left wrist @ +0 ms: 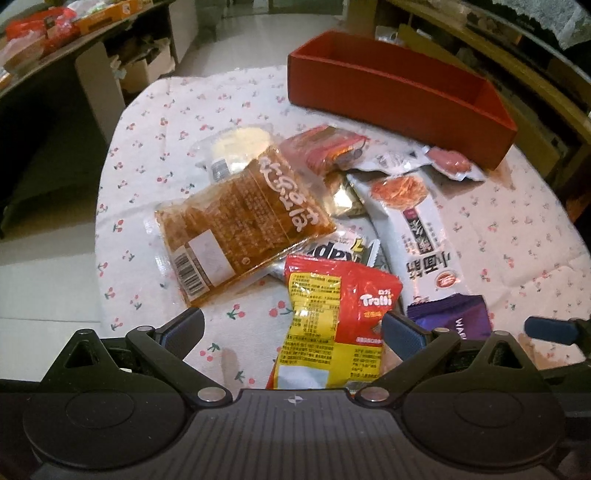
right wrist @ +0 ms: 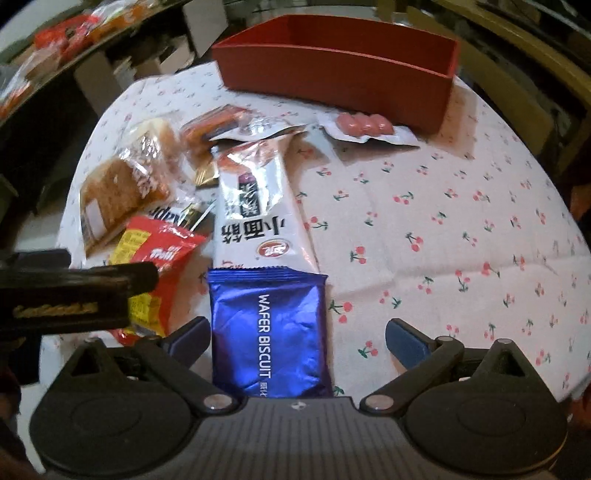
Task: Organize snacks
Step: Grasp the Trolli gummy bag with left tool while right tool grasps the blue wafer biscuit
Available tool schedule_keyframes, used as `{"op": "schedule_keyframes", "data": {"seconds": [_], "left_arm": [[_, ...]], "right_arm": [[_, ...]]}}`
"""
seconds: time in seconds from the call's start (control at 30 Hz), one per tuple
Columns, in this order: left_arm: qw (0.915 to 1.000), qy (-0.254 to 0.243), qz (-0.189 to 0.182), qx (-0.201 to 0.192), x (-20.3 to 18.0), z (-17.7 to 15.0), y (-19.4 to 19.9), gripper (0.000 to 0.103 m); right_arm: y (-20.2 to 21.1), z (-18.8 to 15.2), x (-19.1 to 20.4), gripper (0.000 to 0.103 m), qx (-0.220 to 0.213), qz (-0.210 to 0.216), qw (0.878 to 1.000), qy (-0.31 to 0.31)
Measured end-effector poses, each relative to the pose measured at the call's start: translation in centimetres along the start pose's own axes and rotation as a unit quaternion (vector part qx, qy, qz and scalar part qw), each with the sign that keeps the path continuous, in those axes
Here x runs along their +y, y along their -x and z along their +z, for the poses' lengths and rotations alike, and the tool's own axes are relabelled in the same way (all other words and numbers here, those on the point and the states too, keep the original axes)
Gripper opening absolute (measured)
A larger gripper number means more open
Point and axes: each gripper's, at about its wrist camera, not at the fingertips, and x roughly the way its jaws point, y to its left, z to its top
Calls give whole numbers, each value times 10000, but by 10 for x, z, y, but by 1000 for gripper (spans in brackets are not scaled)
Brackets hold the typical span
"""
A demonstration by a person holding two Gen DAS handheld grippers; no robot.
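Observation:
A pile of snack packets lies on the cherry-print tablecloth (left wrist: 155, 122). My left gripper (left wrist: 293, 328) is open, its fingers on either side of the red and yellow Trolli bag (left wrist: 332, 317). Beyond it lie an orange-brown cake packet (left wrist: 240, 218) and a long white noodle-snack packet (left wrist: 413, 229). My right gripper (right wrist: 295, 338) is open around the blue wafer biscuit packet (right wrist: 267, 328), whose near end lies between the fingers. The red open box (left wrist: 399, 92) (right wrist: 332, 62) stands at the far side, with nothing visible inside. A pink sausage packet (right wrist: 365, 125) lies just before it.
The left gripper's body (right wrist: 62, 291) crosses the left of the right wrist view. Desks with more snack packs (left wrist: 44, 26) and shelves ring the round table. Bare tablecloth (right wrist: 461, 221) spreads to the right of the pile. The table edge drops off on the left.

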Motion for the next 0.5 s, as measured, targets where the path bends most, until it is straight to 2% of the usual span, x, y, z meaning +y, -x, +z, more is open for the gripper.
{"op": "schedule_keyframes", "data": {"seconds": [0.1,0.17,0.4,0.5], "left_arm": [[10000,-11,-35,81,-4,1,-6,103],[9999,-73,-10,104,-6,1,-9,103],[9994,25,-214,260,-1,-1,-11,103],[9997,-86,-150,168,-2,-2,-6,103]], "right_arm": [[-12,-1,6,103,236,38,9996,165],[-18,-1,11,103,211,-191,9988,395],[-12,-1,1,103,188,-126,9991,351],[-7,-1,-3,101,185,-93,9993,314]]}}
